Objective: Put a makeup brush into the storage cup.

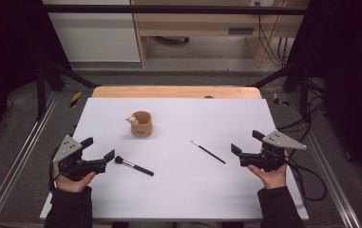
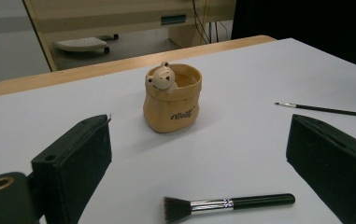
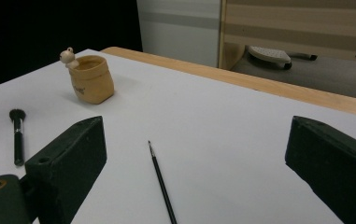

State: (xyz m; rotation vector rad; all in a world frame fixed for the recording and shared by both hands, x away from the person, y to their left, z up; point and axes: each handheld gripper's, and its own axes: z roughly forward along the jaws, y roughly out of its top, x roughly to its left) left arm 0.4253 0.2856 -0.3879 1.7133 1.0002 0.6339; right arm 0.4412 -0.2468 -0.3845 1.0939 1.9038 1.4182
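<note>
Nothing was yet stowed: my left gripper [image 1: 101, 149] and right gripper [image 1: 245, 141] both stood wide apart, empty. The black-handled, silver-ferruled makeup brush [image 1: 134, 166] and thin black liner brush [image 1: 208, 152] lay on the white table [image 1: 178, 190], apart from the tan bear-trimmed ceramic cup [image 1: 141, 124]; judged, both pickups remained.

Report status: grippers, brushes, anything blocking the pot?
Left hand-held gripper open, empty, beside the thick brush. Right hand-held gripper open, empty, near the thin brush. Both brushes flat on the table; pot upright, path clear.
</note>
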